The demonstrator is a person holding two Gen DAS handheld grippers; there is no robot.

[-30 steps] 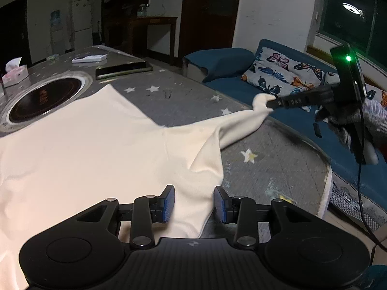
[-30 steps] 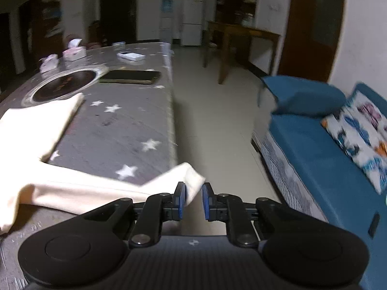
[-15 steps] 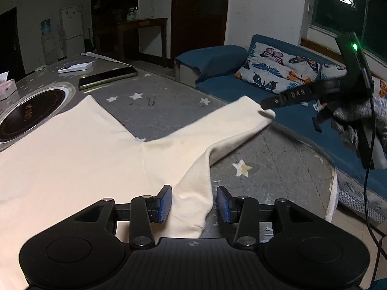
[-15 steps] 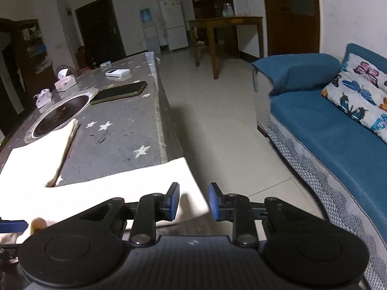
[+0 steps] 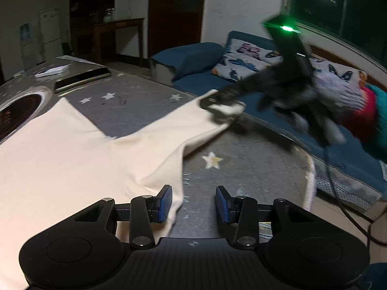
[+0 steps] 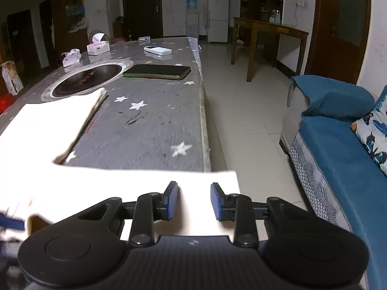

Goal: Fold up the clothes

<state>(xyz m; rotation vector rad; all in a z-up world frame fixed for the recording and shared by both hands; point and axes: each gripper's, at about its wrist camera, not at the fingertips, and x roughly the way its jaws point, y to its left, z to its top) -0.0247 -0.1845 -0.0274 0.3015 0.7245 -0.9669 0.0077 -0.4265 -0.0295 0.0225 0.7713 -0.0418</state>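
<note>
Table [image 6: 154, 130]: grey star-print top, runs from 6 toward 12 in your right view; floor and blue sofa [image 6: 338, 159] off at 3.
Garment [image 5: 60, 149]: cream top spread flat on the table, body at 9 in your left view, one sleeve [image 5: 183, 123] stretched out toward 1.
Sleeve change: a second ago you had its cuff pinched and lifted off the table edge; now it lies straighter, pulled out across the star cloth.
Right gripper [image 6: 193, 200]: jaws were nearly closed on the cuff, now spread apart, cuff lying loose between the pads, nothing gripped. In your left view it sits blurred at 1, right over the cuff.
Left gripper [image 5: 193, 201]: jaws apart, hovering over the shirt's side edge at 6, cloth under the left pad [image 5: 165, 199] only, nothing held.
Phone [image 6: 157, 71]: at 12, well clear of the cloth.
Meaning: sleeve looks laid out and let go, so you're likely set to regrip and fold it inward over the body.
</note>
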